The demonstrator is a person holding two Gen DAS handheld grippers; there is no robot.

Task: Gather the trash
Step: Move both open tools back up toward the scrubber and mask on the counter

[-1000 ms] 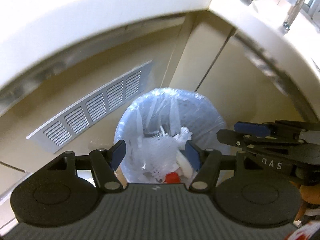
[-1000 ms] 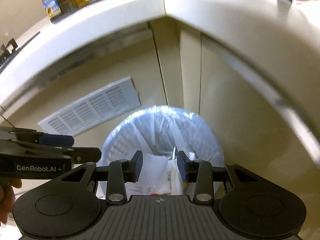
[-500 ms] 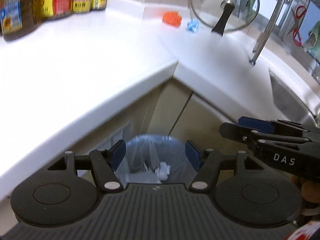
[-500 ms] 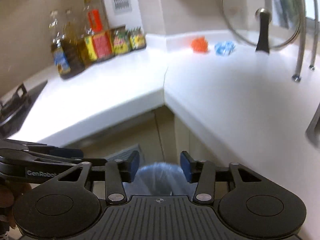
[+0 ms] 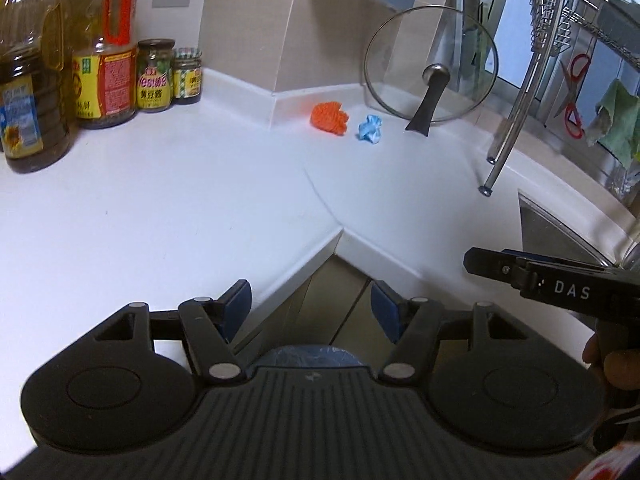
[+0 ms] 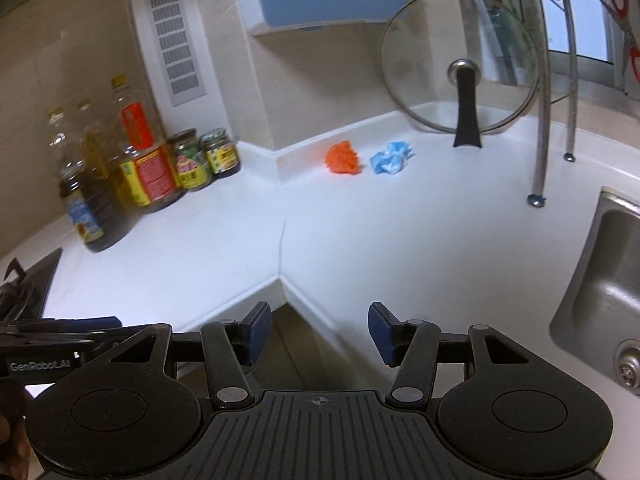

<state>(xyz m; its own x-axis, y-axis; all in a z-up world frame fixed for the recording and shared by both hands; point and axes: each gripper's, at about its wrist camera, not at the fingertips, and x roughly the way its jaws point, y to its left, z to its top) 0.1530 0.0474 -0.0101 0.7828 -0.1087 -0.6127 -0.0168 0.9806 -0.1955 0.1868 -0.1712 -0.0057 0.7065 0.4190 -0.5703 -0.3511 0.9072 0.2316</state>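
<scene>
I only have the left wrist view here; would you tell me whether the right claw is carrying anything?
Observer: No. The right claw has nothing between its blue pads, and its jaws are opening.
Operator: Thank you. Is there anything beyond the bottles on the left?
Observer: Yes. The corner of a black stove sits at the counter's left end, past the oil bottles.
Operator: And is there any trash in the sink?
Observer: None in the part of the sink that I can see; only its drain shows there.
</scene>
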